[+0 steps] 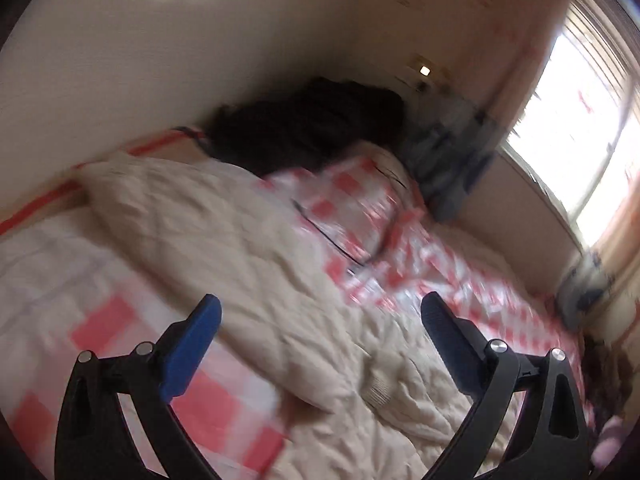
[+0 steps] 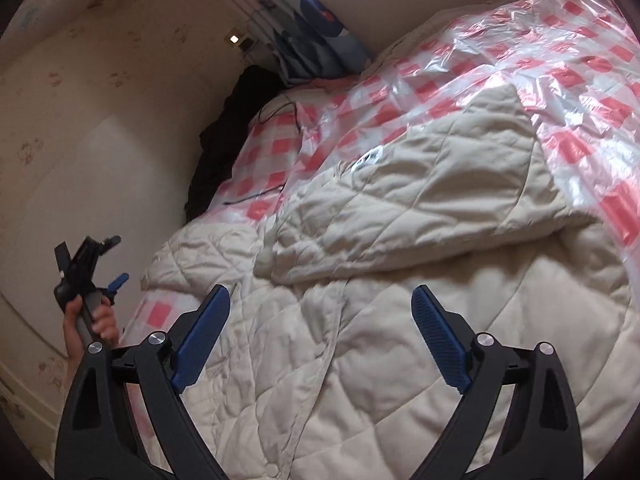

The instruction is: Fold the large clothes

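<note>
We have the cream quilted coat [image 2: 400,280] spread across the bed on the pink-checked plastic sheet [image 2: 580,80], one part already laid over its middle. Both our left gripper [image 1: 320,320] and right gripper [image 2: 320,312] hang above it with fingers spread wide and nothing between them. We judge the risk to be the slippery sheet and puffy padding: a shallow pinch may catch one layer only, or drag the sheet along, undoing the fold.
</note>
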Tool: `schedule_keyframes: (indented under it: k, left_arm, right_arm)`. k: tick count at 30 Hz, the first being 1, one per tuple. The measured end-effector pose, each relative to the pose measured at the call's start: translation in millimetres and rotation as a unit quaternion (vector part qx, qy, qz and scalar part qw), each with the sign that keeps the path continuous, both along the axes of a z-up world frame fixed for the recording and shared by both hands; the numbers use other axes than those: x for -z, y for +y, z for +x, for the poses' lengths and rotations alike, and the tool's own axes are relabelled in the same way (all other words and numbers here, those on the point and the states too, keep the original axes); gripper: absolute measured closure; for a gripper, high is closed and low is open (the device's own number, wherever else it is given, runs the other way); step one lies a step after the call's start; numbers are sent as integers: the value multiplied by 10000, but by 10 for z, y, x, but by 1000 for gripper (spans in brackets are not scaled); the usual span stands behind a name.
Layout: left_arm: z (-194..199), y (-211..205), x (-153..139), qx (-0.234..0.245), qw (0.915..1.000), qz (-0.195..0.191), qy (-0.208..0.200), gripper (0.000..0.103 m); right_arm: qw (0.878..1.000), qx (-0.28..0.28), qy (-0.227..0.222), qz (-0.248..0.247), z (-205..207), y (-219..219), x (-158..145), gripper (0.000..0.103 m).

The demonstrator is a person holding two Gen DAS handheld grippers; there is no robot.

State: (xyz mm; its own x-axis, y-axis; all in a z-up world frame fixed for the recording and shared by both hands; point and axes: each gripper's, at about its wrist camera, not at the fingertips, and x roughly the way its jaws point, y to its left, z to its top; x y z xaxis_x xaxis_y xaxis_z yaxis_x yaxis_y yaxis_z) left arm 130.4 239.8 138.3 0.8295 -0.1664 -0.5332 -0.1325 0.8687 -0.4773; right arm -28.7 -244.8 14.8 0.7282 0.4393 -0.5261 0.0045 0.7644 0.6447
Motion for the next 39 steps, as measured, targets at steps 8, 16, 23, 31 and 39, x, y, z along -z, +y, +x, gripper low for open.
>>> schedule_keyframes:
  k: [8,16,23,31,39]
  left_arm:
    - [530,1589,369,-1151,9832,-1196,754,7]
    - [967,1693,717,-1629,9696,-1387,1191,7]
    - [1054,1508,499,-1273,9824,-1159,720,82]
    - [698,427,-708,58,9920,-951,-830,83]
    - [489,-1890,-1265,2402,9601,-510,-1337,83]
  right_arm:
    - [9944,-729,476,-606,132,672,430,14]
    - [9942,-723,607,-511,180,636,551,14]
    - [9961,-604,475,-440,183,577,445,14]
    - [9996,233,111,-132,75,95,131,14]
    - [9905,1179,-102,707,-100,-584,21,13]
